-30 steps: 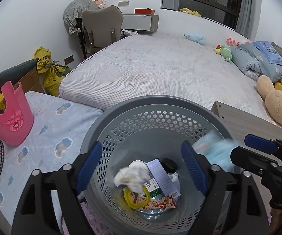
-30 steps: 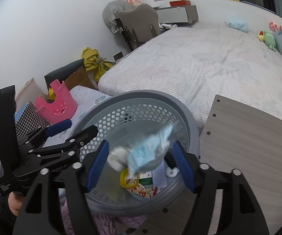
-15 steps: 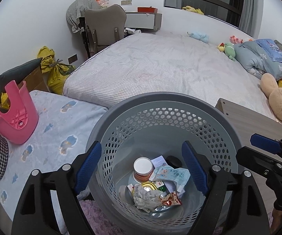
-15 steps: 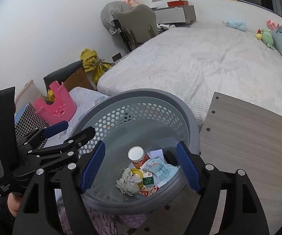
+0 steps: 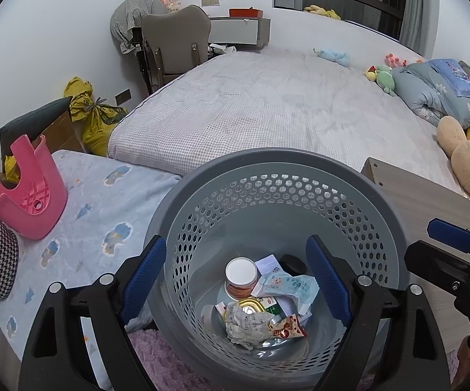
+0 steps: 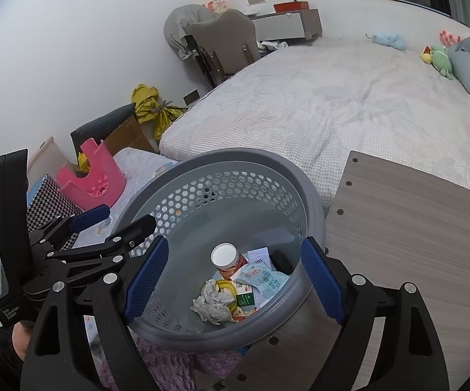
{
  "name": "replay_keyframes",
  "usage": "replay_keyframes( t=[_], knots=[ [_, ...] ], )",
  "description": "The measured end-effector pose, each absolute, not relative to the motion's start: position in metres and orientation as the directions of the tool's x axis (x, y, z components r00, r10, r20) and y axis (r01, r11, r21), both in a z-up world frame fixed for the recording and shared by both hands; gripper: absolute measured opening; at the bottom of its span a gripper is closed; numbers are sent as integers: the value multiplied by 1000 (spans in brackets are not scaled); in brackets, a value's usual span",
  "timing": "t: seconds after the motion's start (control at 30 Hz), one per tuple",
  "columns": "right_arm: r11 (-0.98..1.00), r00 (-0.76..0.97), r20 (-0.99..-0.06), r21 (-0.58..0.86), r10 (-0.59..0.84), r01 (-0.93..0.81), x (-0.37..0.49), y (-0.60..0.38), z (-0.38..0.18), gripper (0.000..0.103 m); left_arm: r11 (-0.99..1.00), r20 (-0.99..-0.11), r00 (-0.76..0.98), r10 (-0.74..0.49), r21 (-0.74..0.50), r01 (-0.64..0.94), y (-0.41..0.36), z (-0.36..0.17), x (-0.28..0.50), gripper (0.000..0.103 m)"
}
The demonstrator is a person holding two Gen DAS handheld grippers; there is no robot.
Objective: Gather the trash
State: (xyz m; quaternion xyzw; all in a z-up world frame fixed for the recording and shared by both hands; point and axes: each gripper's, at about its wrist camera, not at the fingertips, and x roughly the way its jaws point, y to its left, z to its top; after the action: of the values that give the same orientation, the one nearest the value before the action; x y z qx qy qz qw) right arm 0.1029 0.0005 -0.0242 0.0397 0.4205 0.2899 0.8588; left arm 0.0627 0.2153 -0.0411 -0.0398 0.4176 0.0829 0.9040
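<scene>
A grey perforated trash basket [image 5: 267, 169] stands on the floor below both grippers; it also shows in the right wrist view [image 6: 221, 159]. Inside lie a light blue wrapper [image 5: 288, 285], a crumpled paper ball [image 5: 246, 324], a small white-lidded can [image 5: 240, 277], a yellow ring and other packets. The wrapper [image 6: 265, 278], paper ball [image 6: 212, 299] and can [image 6: 226, 259] show in the right wrist view too. My left gripper [image 5: 235, 277] is open and empty above the basket. My right gripper [image 6: 231, 275] is open and empty above it, to the right of the left one.
A wooden board [image 6: 414, 215] lies right of the basket. A large bed [image 5: 267, 104] lies behind. A pink stool [image 5: 26, 189] sits on a blue patterned mattress [image 5: 98, 202] to the left. A purple fluffy rug [image 6: 156, 358] lies under the basket.
The light blue wrapper left my right gripper a second ago, fell into the basket and now rests on the other trash. Both grippers have risen slightly above the basket.
</scene>
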Motion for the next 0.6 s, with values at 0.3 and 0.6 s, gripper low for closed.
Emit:
replay_keyframes(
  t=[0.3,0.6],
  knots=[
    [829,479,-698,317,533,-461,102,-1,-23,84,983,-762,636,122,2,-186,216,-40,62,84],
    [829,479,-696,319,534,-460,101,-3,-23,84,980,-757,639,133,7,-196,217,-38,60,84]
  ],
)
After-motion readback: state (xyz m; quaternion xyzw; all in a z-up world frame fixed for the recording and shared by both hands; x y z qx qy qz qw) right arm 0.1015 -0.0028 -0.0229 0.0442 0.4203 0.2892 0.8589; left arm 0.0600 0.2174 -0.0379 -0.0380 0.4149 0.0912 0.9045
